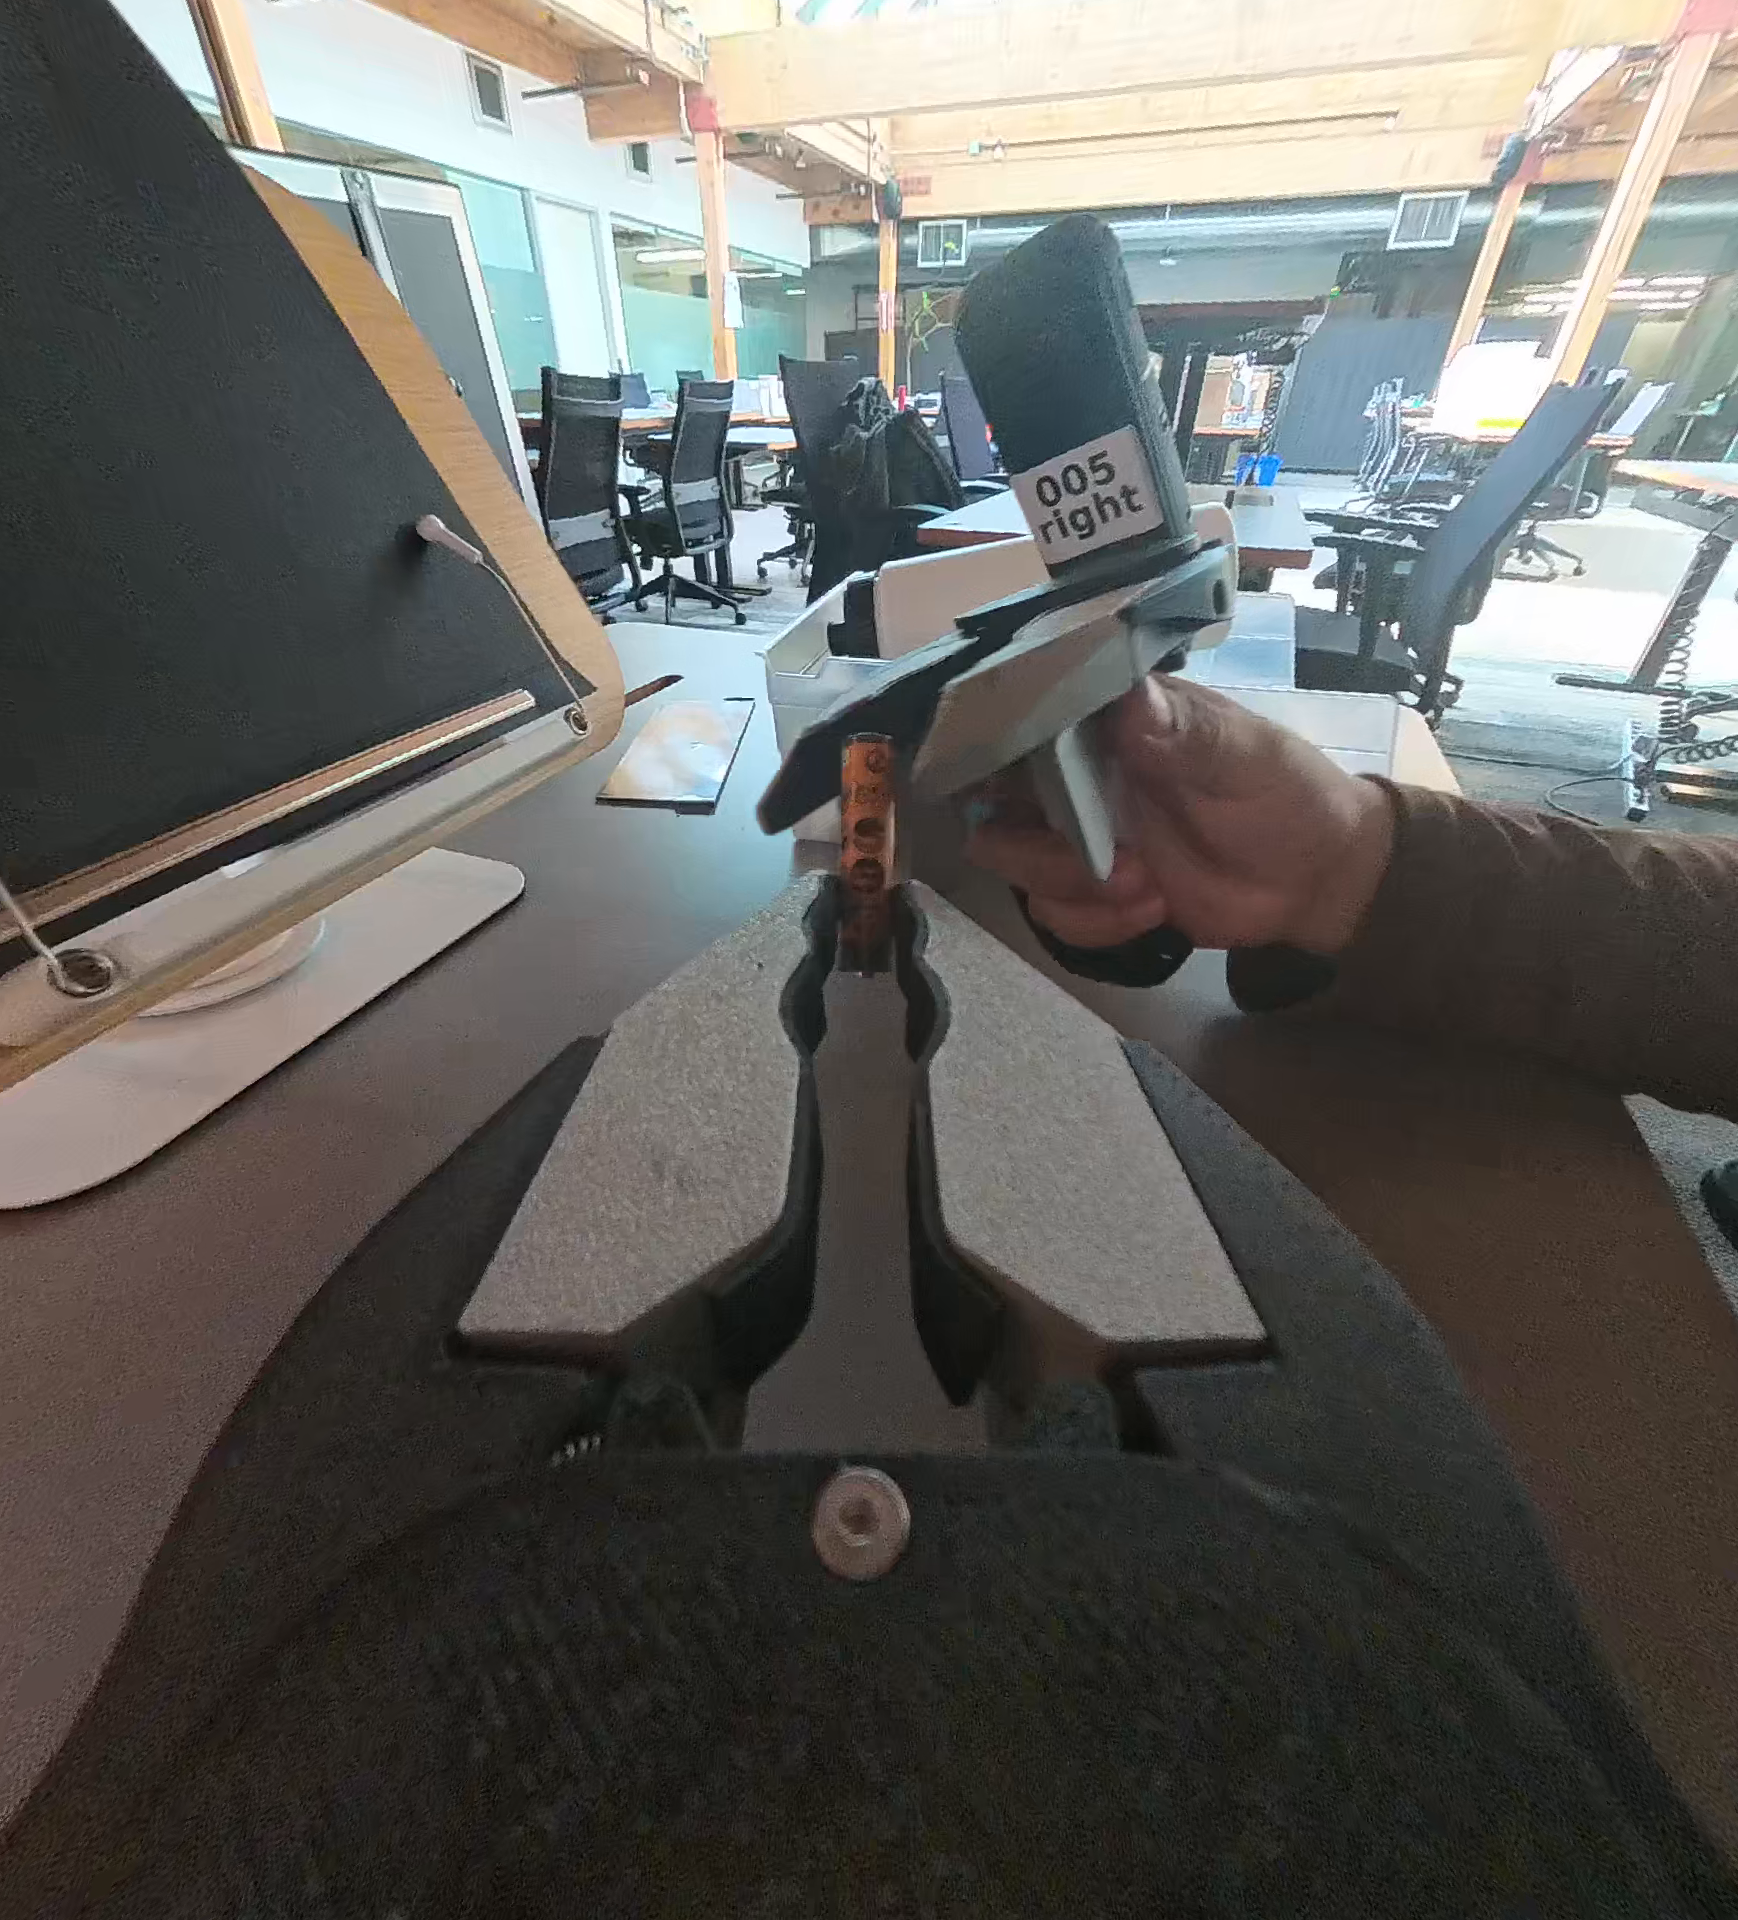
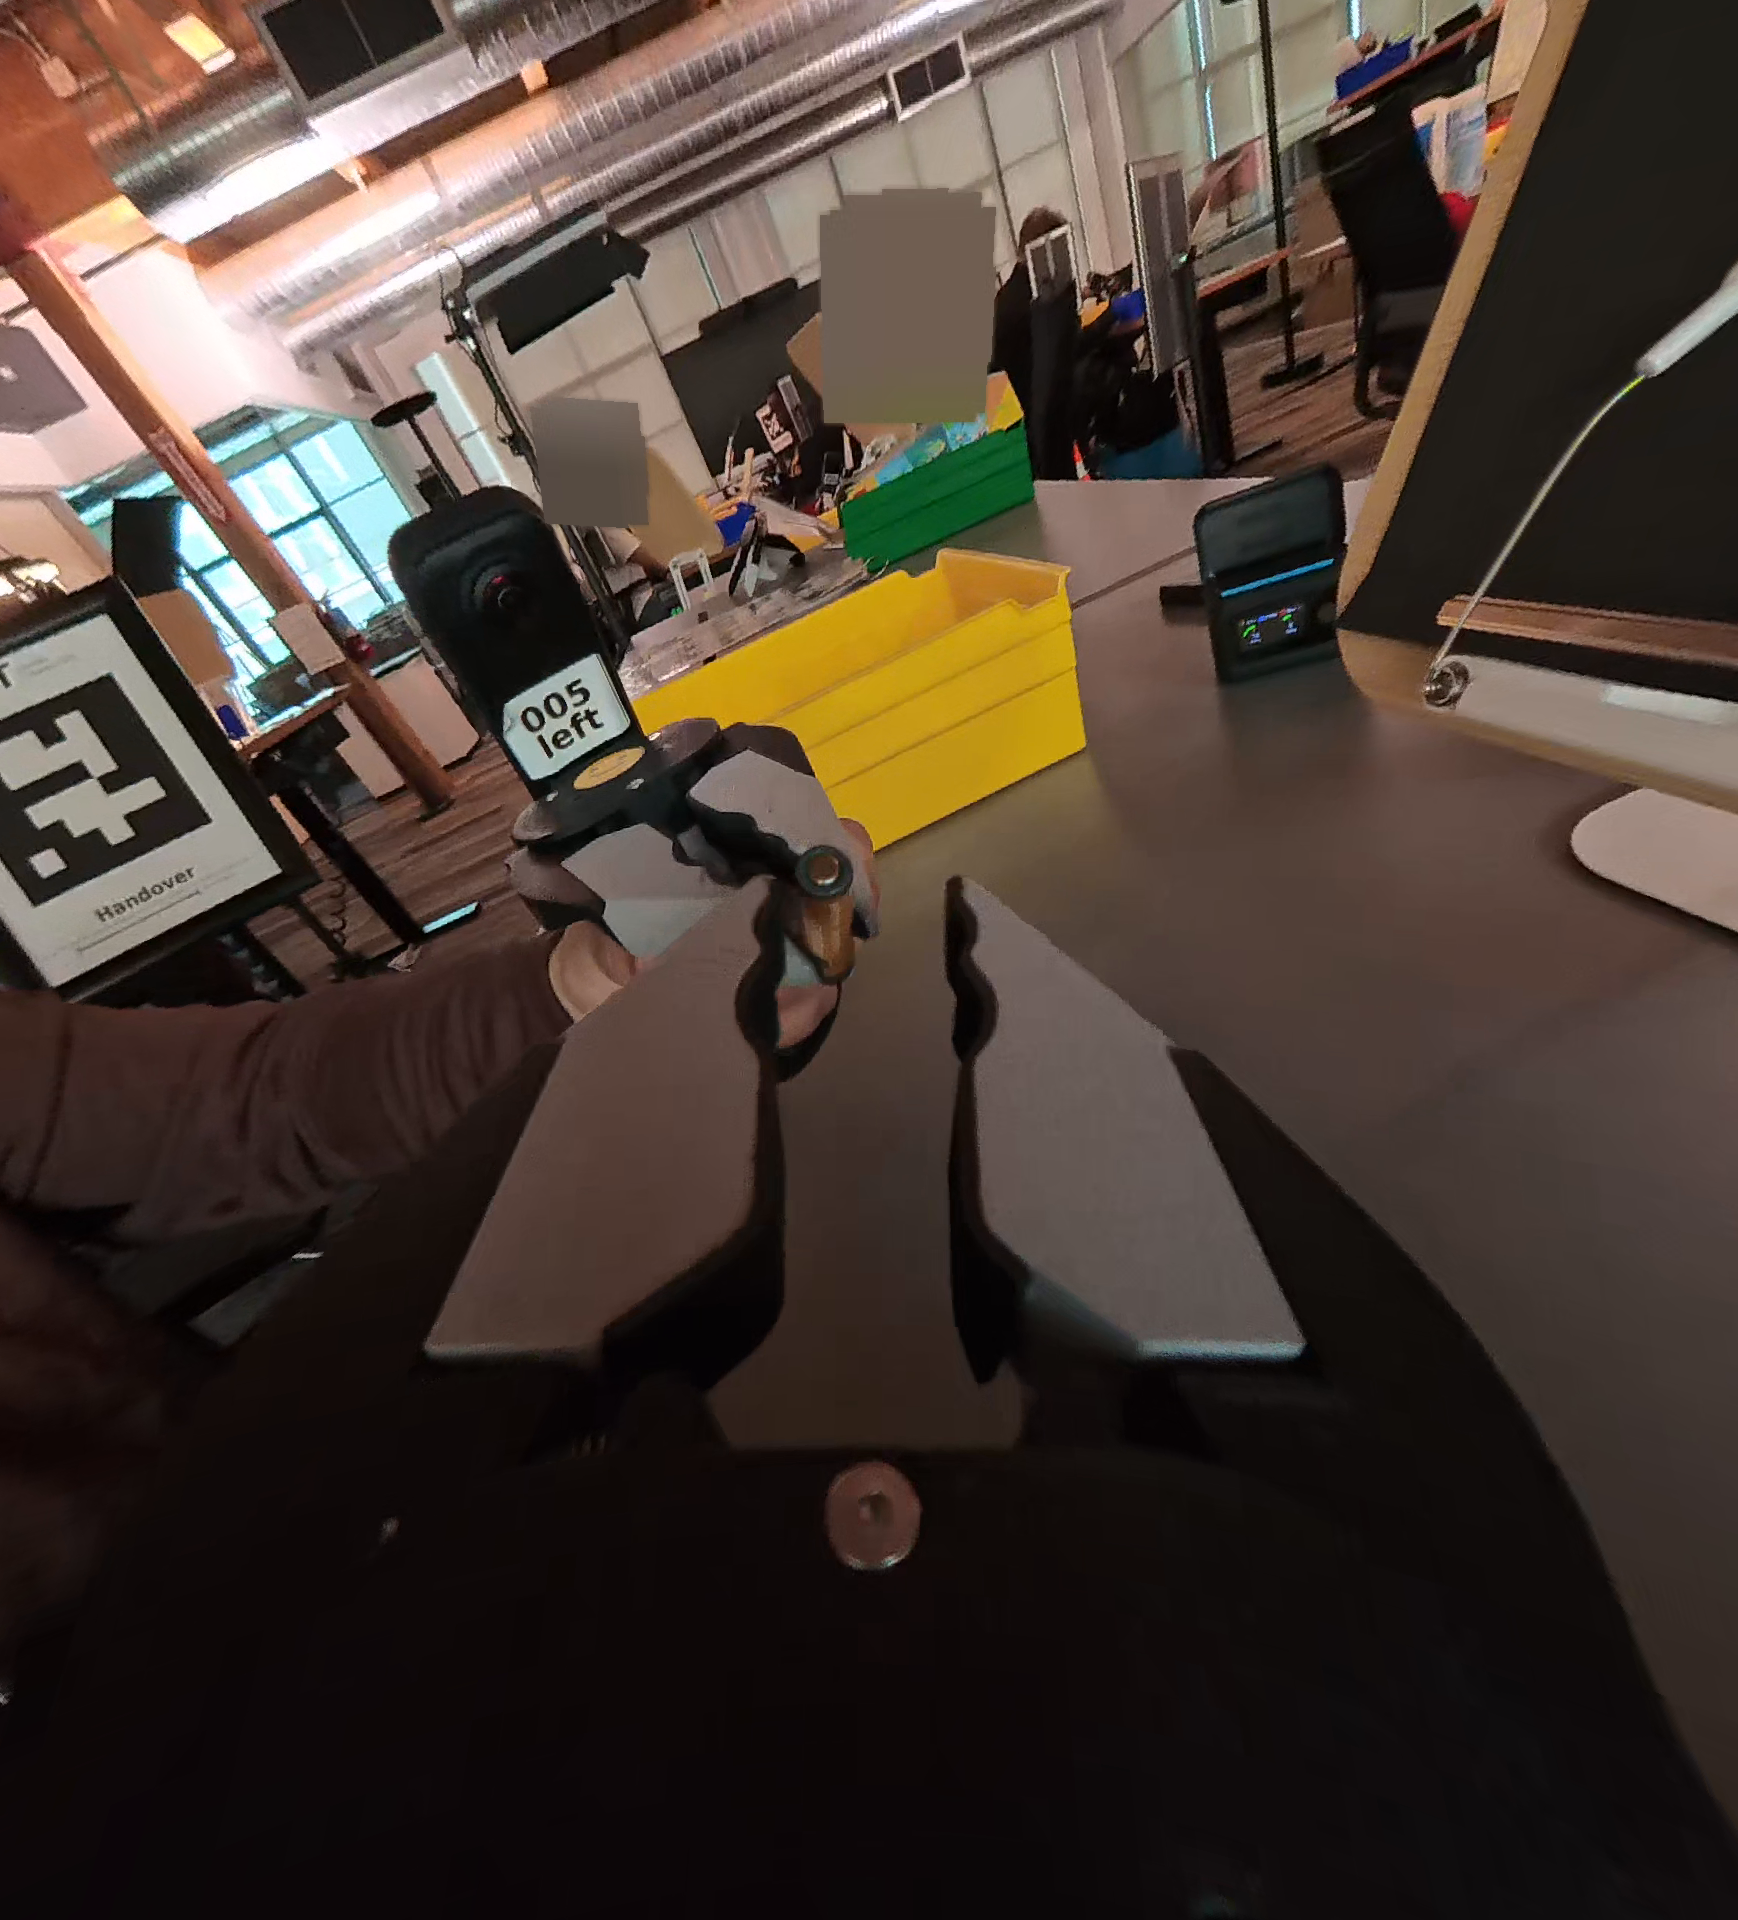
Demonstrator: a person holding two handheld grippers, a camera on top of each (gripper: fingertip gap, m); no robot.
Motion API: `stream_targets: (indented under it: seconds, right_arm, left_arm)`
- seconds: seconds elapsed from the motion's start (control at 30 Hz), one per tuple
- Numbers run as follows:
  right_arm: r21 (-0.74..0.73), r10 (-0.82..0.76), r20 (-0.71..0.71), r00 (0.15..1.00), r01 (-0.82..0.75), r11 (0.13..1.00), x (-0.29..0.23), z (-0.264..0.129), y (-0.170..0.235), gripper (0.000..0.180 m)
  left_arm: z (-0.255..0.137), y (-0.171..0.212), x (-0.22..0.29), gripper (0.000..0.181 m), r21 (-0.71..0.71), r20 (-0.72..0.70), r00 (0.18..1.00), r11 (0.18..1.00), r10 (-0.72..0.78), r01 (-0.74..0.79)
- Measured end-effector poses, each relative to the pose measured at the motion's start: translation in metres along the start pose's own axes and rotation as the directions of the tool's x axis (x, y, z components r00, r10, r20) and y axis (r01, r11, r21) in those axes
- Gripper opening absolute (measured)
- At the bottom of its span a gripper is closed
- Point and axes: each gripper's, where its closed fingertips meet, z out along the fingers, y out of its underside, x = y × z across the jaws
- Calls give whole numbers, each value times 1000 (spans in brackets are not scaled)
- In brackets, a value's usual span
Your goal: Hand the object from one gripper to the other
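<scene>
We see the left gripper (image 1: pixel 866 925) with jaws narrowed onto the lower end of a small orange cylinder (image 1: pixel 867 831), its long axis upright, free end pointing up, above the dark tabletop (image 1: pixel 1364 1195). The right gripper (image 2: pixel 860 935) has its jaws parted wide, just beside the cylinder's top without touching it.

Dark brown table (image 2: pixel 1312 1039): yellow bin (image 2: pixel 906 675), monitor base (image 1: pixel 221 1039), black device (image 2: pixel 1270 592).
</scene>
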Motion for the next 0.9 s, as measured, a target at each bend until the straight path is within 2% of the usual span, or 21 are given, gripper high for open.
stream_targets:
  seconds: [0.13,0.27,0.3,0.37,0.43,0.5,0.63,0.77,0.9]
  right_arm:
    - [-55,11,35,999,-9,998,-6,6,10,11]
    - [-85,-166,-75,983,159,984,-1,7,10,10]
    - [-115,-238,-120,964,225,968,2,8,12,10]
    - [-231,-442,-250,862,390,891,14,7,16,6]
    - [-359,-640,-315,701,536,764,19,5,18,7]
    - [-430,-757,-348,554,623,654,18,3,15,7]
    - [-547,-894,-353,276,714,437,17,-2,8,7]
    - [-570,-940,-308,146,763,305,6,1,8,7]
    - [-545,-957,-277,90,806,233,-7,8,12,7]
  left_arm:
    - [4,1,3,7,2,0,1000,1000,-26,26]
    - [5,2,0,7,8,-30,988,989,-149,149]
    - [5,3,1,13,-1,-56,981,983,-186,186]
    - [5,9,-2,34,-39,-72,962,964,-263,261]
    - [3,13,-5,32,-56,-82,944,948,-318,314]
    - [2,14,-8,36,-57,-80,932,935,-353,349]
    - [2,16,-4,61,-88,-132,887,897,-442,434]
    - [2,10,2,70,-81,-203,836,859,-510,505]
    - [-2,0,5,72,-54,-265,800,837,-538,545]
